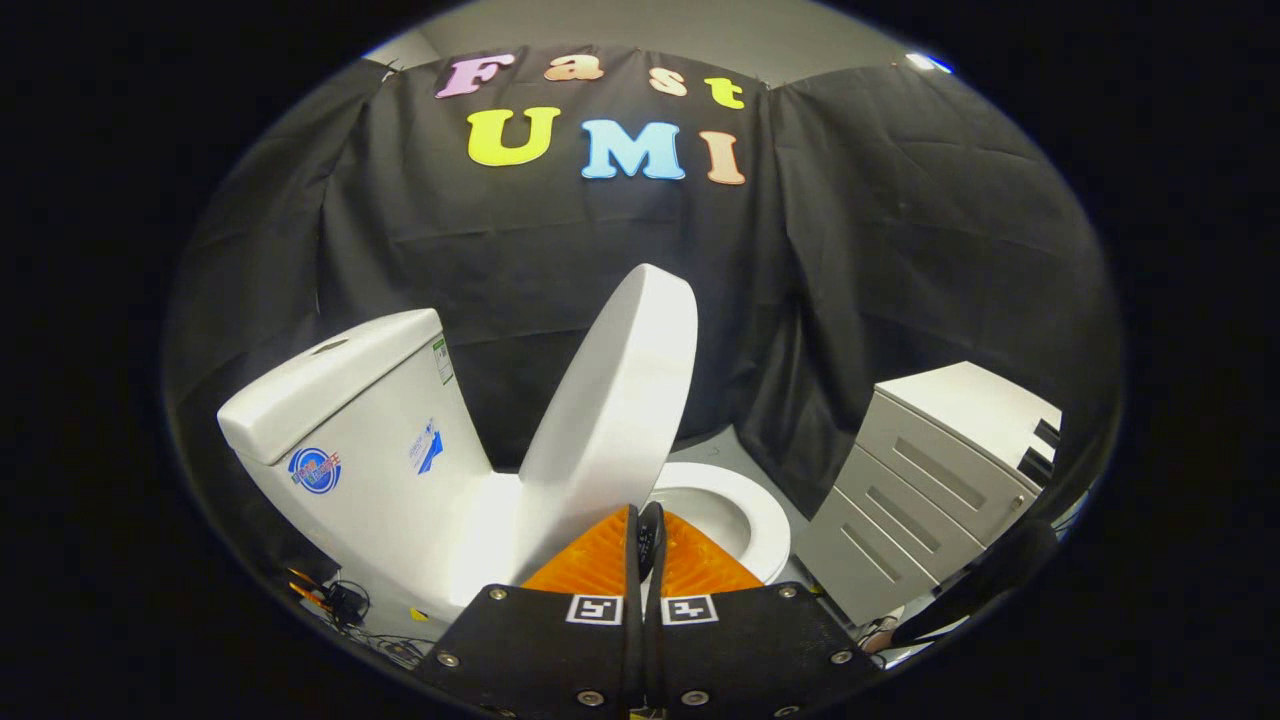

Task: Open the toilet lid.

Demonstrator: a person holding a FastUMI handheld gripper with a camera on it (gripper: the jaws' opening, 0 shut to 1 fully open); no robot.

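Note:
The white toilet stands just ahead, its tank on the left and its bowl and seat on the right. The lid is raised, standing steeply and tilted toward the tank without resting on it. My gripper is low in front of the seat, its fingers pressed together with nothing visible between them. The fingertips sit right at the lid's lower front edge, on its underside, and seem to touch it. The fingers hide the lid's bottom rim.
A grey drawer cabinet stands close on the right of the bowl. Cables and small items lie on the floor at the tank's base. A dark object pokes in at the lower right. Black cloth walls close in behind.

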